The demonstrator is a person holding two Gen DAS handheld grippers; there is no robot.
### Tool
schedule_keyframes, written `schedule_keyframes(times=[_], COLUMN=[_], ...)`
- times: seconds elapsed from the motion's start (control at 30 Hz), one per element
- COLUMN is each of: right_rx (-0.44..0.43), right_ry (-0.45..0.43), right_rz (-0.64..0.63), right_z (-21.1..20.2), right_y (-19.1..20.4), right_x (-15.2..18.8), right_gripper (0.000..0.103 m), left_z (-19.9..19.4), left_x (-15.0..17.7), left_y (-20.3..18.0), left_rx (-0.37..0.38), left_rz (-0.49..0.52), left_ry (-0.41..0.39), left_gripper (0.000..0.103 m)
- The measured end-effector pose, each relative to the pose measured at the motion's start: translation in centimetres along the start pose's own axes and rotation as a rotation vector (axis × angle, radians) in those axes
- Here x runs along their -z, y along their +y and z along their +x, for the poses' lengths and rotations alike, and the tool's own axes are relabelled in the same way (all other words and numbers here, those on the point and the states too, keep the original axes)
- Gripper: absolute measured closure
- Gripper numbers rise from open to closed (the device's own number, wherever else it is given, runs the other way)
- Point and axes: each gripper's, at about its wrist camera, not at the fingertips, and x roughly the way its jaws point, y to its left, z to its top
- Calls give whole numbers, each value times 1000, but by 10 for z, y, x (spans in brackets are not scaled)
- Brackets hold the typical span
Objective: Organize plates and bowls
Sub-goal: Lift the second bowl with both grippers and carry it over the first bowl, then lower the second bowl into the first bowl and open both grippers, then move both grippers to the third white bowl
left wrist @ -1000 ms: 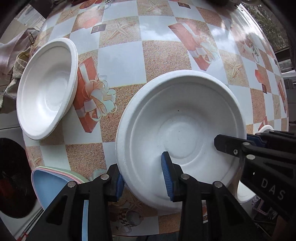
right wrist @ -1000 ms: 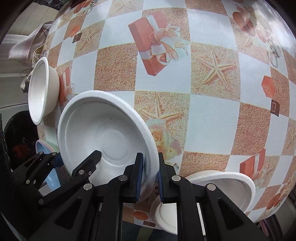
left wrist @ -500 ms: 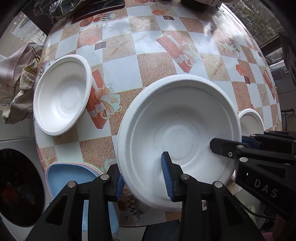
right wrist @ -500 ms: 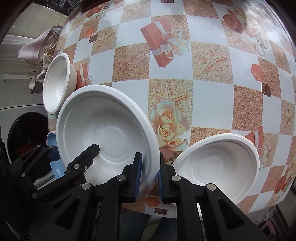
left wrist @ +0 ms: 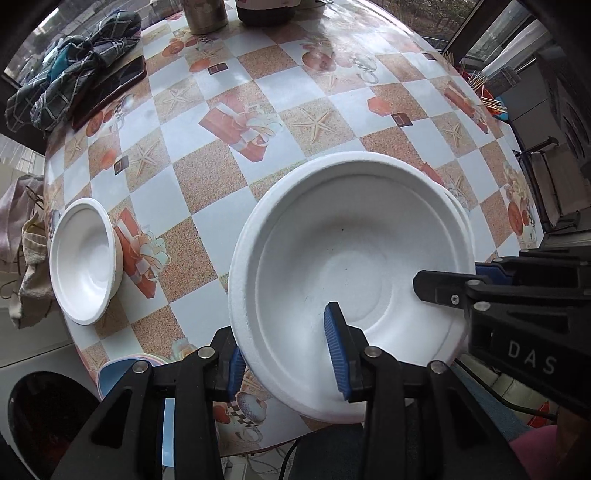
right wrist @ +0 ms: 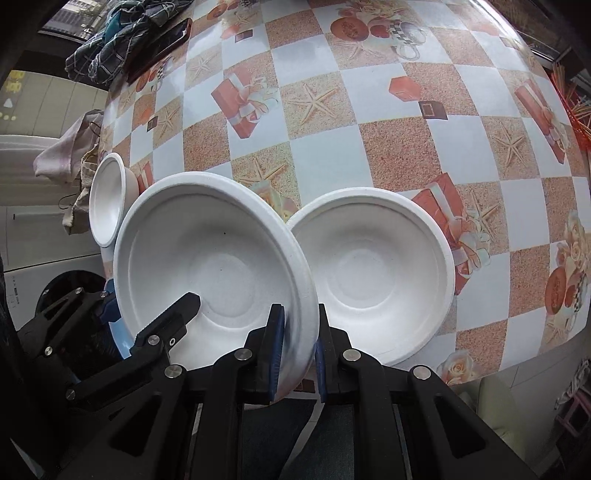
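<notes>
A large white foam bowl (left wrist: 351, 273) (right wrist: 207, 258) is held above the table. My right gripper (right wrist: 297, 350) is shut on its near right rim. My left gripper (left wrist: 284, 354) straddles its near left rim with open jaws, one finger inside the bowl and one outside. A second white bowl (right wrist: 373, 273) rests on the table to the right; in the left wrist view only its edge (left wrist: 460, 206) shows behind the held one. A smaller white bowl (left wrist: 86, 260) (right wrist: 109, 199) sits at the table's left edge.
Blue and pink plates (left wrist: 125, 373) lie stacked at the near left corner. A dark phone (left wrist: 110, 88) and checked cloth (left wrist: 70, 70) lie far left. A metal cup (left wrist: 207, 14) and dark pot (left wrist: 266, 9) stand at the back. A cloth bag (left wrist: 26, 236) hangs left.
The large bowl has been lifted higher and carried right, toward the second bowl. Both grippers rose with it, so more of the table shows.
</notes>
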Motion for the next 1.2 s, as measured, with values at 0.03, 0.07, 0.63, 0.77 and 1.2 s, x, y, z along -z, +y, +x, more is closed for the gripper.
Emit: schedule_keyframes(times=[0.03, 0.07, 0.63, 0.77, 1.2], right_rx=[-1, -1, 15, -5, 32], right_ry=[-4, -8, -71, -111, -82], right_rz=[21, 46, 287, 355, 435], right_z=[-1, -2, -16, -23, -16], right_y=[-6, -10, -84, -97, -95], right_x=[3, 3, 13, 20, 28], right_gripper=[86, 86, 67, 7, 7], left_z=[4, 5, 11, 5, 3], left_x=[-3, -5, -22, -9, 27], left_y=[-5, -11, -45, -18, 37], left_rx=[1, 2, -3, 16, 46], left_rz=[23, 44, 177, 113, -77], left_ry=[1, 1, -10, -5, 16], left_gripper=[61, 61, 32, 27, 25])
